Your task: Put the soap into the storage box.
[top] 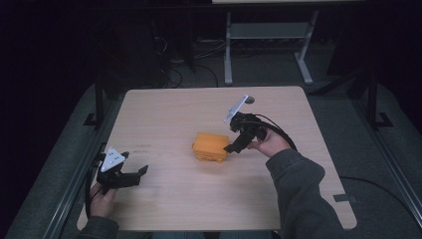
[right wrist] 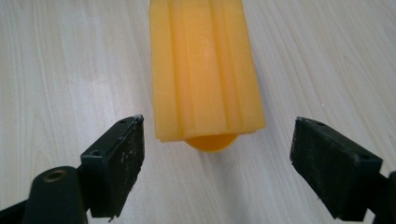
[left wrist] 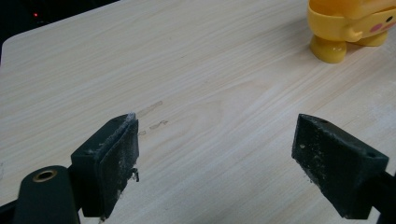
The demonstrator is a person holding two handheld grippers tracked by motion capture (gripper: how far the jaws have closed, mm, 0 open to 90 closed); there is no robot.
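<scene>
The room was dark, with a grey floor and the metal legs of another table far at the back. In the middle stood a big pale wooden table (top: 164,114) with rounded corners. Most of its top was bare.

Near the middle of the table sat a chunky orange-yellow plastic toy with little round feet (top: 211,146). It was well away from every edge, so it looked unlikely to fall off.

The right gripper (top: 233,147) was just beside the toy, on its right side. In the right gripper view its two black jaws stood wide apart, one on each side of the toy's near end (right wrist: 205,74). They were not touching it and held nothing. So the grab was not done yet. I think the jaws needed to go a bit farther along the toy and then close on it.

The left gripper (top: 141,173) waited near the left edge of the table, close to the person. Its jaws were wide apart too and held nothing. In the left gripper view the toy (left wrist: 348,30) showed far off, at the top right.

There was lots of open room all around the toy. The left gripper had a clear way across the bare wood to reach it.
</scene>
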